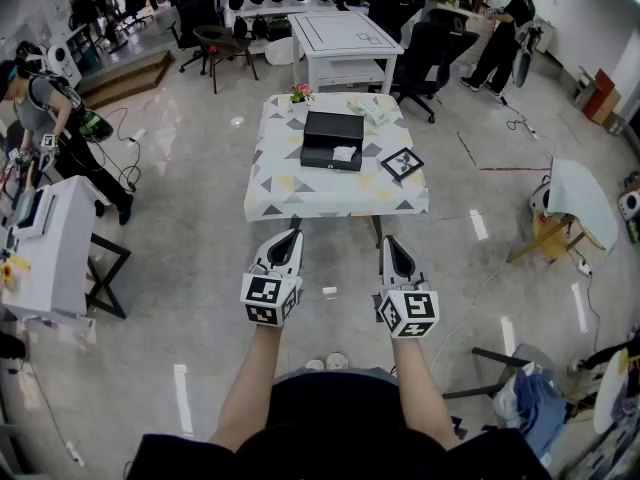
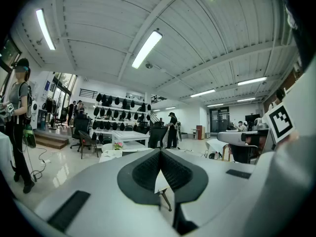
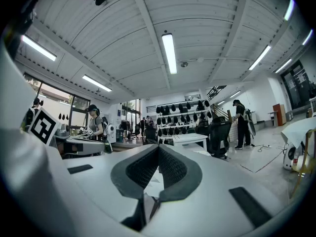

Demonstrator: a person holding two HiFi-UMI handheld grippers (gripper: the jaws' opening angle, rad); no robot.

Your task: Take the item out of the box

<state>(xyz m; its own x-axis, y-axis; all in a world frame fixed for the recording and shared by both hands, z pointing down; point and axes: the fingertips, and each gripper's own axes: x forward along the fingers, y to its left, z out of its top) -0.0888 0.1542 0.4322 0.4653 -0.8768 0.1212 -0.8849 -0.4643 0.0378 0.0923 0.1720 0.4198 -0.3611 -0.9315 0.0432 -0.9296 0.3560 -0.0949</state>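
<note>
A black box (image 1: 333, 140) lies open on the small table with a patterned cloth (image 1: 290, 193), straight ahead in the head view. A white item (image 1: 344, 153) rests inside the box, toward its right front. My left gripper (image 1: 290, 236) and right gripper (image 1: 397, 243) hover side by side over the floor, just short of the table's near edge and well apart from the box. In the left gripper view the left gripper (image 2: 160, 153) has its jaws pressed together with nothing between them. The right gripper (image 3: 158, 148) looks the same in its own view, shut and empty.
On the cloth also lie a black-framed picture (image 1: 402, 164), a small flower pot (image 1: 300, 92) and a pale bundle (image 1: 372, 108). A white cabinet (image 1: 50, 243) stands at left, a round white table (image 1: 582, 198) at right. People (image 1: 40, 108) work at the room's sides.
</note>
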